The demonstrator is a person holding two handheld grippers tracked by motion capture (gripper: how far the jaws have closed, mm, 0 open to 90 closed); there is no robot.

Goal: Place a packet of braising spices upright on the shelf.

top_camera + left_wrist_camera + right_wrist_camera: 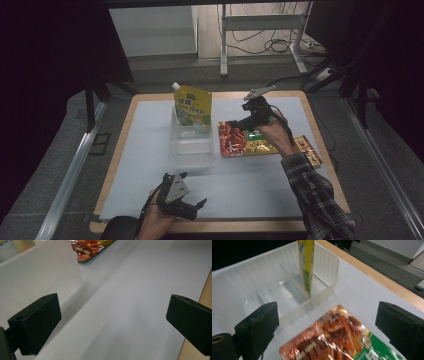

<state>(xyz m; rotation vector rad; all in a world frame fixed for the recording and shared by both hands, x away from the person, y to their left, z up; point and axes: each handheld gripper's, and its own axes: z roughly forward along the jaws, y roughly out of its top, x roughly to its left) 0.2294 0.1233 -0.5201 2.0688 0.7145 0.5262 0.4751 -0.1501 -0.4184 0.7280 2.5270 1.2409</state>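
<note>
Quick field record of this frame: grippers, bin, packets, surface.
left gripper: open, nothing between its jaws, near front edge of the mat
right gripper: open, poised over the red-and-green snack packet, not gripping it
clear bin: see-through, with dividers, centre of mat
yellow pouch: upright in the bin's far compartment
second packet: flat, partly under the person's right forearm
surface: white mat on a wooden table

Black two-jaw grippers — grey three-cornered plate [176, 188] atop the left, dark plaid sleeve [316, 195] behind the right.
</note>
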